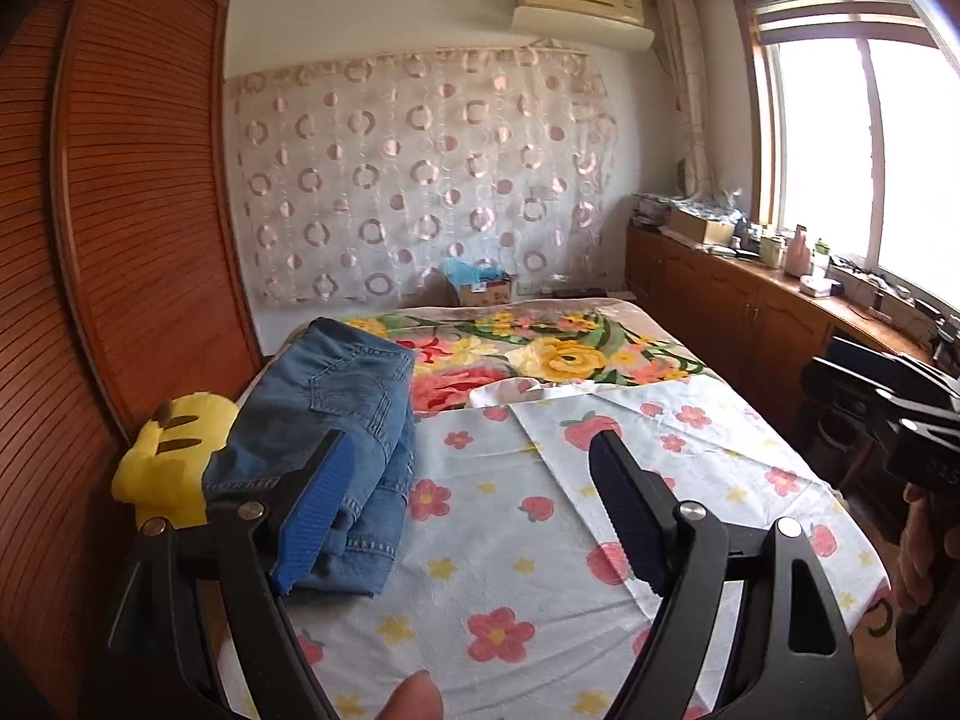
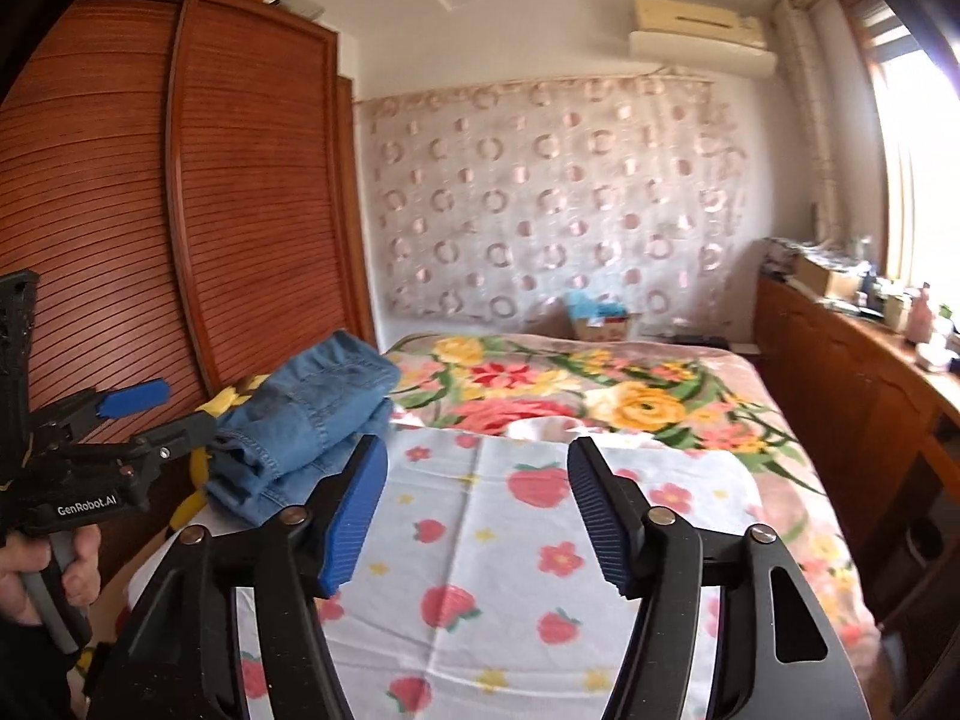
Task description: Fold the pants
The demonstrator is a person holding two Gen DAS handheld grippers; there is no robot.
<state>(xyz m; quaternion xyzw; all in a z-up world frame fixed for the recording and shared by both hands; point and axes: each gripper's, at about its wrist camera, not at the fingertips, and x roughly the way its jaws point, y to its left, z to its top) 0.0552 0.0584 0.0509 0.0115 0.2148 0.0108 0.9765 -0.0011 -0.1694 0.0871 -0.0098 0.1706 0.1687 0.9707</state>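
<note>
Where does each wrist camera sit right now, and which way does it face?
Left wrist: on the left hand-held gripper, open, facing down the bed; folded jeans at left; a fingertip and the right hand show.
Right wrist: on the right hand-held gripper, open, facing likewise; the left hand shows.
Shared: jeans, bed, wardrobe, curtain.
</note>
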